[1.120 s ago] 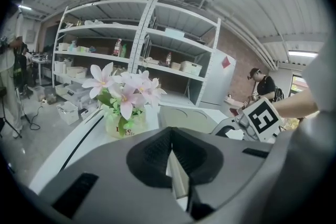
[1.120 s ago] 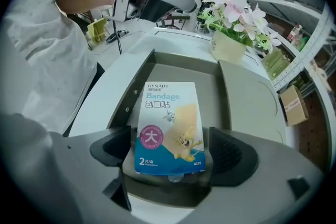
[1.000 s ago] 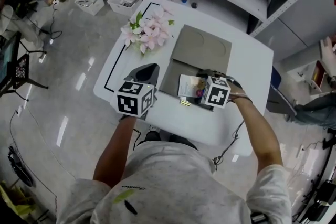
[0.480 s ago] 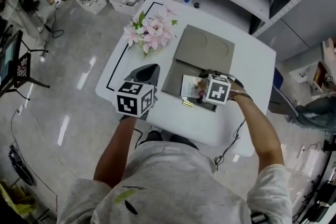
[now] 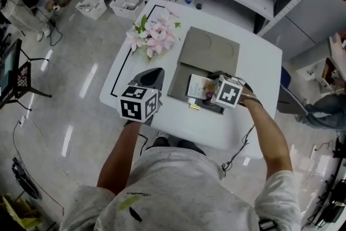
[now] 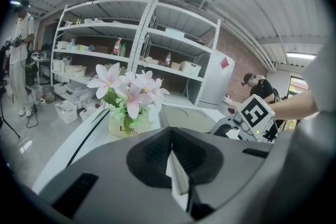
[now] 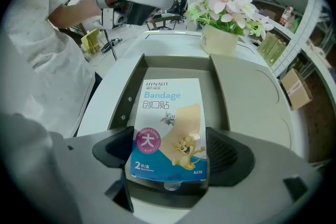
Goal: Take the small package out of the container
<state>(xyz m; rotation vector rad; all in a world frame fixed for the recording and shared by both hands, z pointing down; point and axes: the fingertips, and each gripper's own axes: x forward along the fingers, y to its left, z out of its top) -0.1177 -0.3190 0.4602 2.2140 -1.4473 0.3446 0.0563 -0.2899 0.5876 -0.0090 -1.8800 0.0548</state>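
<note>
White table [image 5: 254, 62] under me, steel shelving along the top of the head view, pink flowers [image 5: 154, 35] at the upper left, and dead centre sits the grey container [image 5: 179, 81], its lid [image 5: 211, 48] folded back towards the top. My right tongs [image 7: 170, 152] point steeply down into it. The small package [image 7: 169, 123], a flat bandage packet, lies in the tray and fills the middle of the right gripper view. The jaws have just been closing a touch, and now both pads meet the packet's long edges, one each side, with no gap I can make out. I call that grasped, though only lightly, I'd judge. My left tongs [image 6: 173, 160] hang clenched on nothing at the left of the head view, beside the container and clear of it. Now for the lift. The packet looks thin and is held by its edges, so too hard a squeeze may bow it and pop it free, and too soft a one lets it slide out. I'd firm up gently and pull straight up between the tray walls. I'd keep it level so no corner catches the rim, and only then swing away.
</note>
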